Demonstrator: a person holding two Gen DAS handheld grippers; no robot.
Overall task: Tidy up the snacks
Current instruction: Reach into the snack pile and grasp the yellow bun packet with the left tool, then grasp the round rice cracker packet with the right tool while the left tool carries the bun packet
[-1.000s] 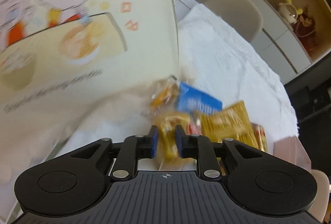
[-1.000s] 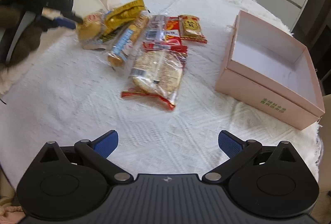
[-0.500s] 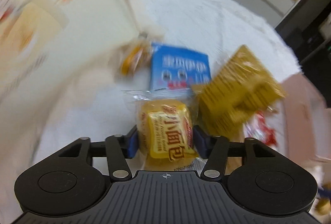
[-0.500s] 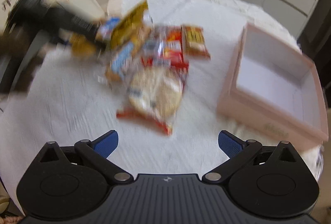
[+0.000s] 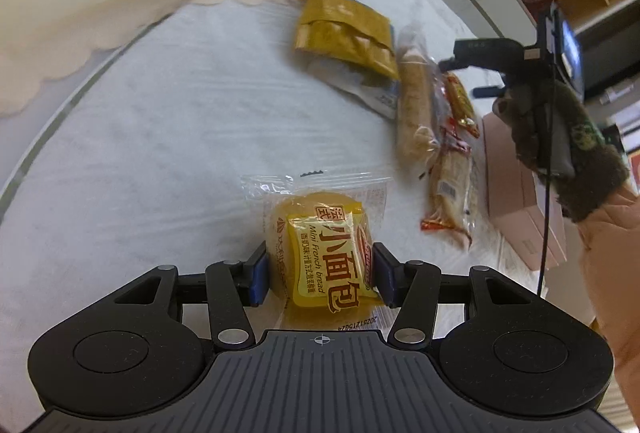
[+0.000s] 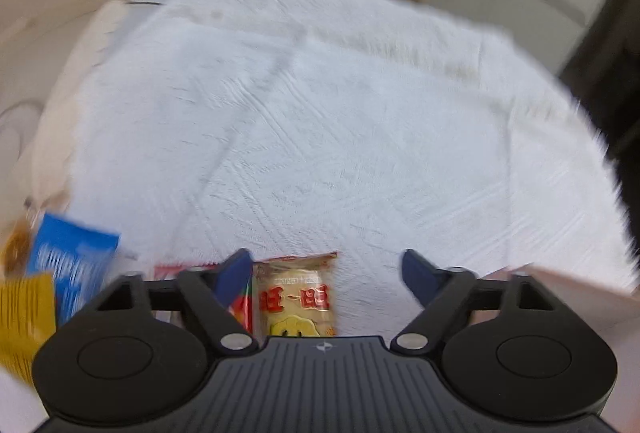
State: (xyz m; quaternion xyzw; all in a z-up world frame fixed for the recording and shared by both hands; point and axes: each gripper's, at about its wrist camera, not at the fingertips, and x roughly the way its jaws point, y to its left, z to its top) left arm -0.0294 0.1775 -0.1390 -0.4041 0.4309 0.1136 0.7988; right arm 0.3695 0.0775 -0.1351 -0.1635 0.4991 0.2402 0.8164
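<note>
Left wrist view has the left gripper (image 5: 318,275) clamped on a mini French bread packet (image 5: 320,253), one blue pad (image 5: 259,279) pressing into each side. It's a puffy yellow bun sealed in clear crinkly plastic with a yellow label and a zigzag-cut top edge; whether it rests on the cloth or is lifted off it isn't clear. Further out on the white textured tablecloth (image 5: 160,137) sits the rest of the pile: a flat mustard-gold foil pouch (image 5: 344,33) lying on a pale wrapper, just beside it a long bread stick in clear wrap (image 5: 414,109), then a red and gold packet (image 5: 460,101) and a round flat cake in a red-edged wrapper (image 5: 450,193). A pink cardboard box (image 5: 516,193) stands at the right end of the pile, partly behind the person's fuzzy brown sleeve (image 5: 560,137).

Right wrist view is pretty motion-blurred, but the right gripper (image 6: 326,273) clearly has its fingers spread wide with nothing pinched. Under the gap, closer to the left finger, lies a small rectangular packet with red characters (image 6: 296,297), glossy and crimped at the top. A red wrapper (image 6: 240,301) pokes out right next to it. Off to the left there's a blue packet (image 6: 72,265) and a yellow pouch (image 6: 24,317), both smeared. The pink box's corner (image 6: 580,297) shows at lower right.
</note>
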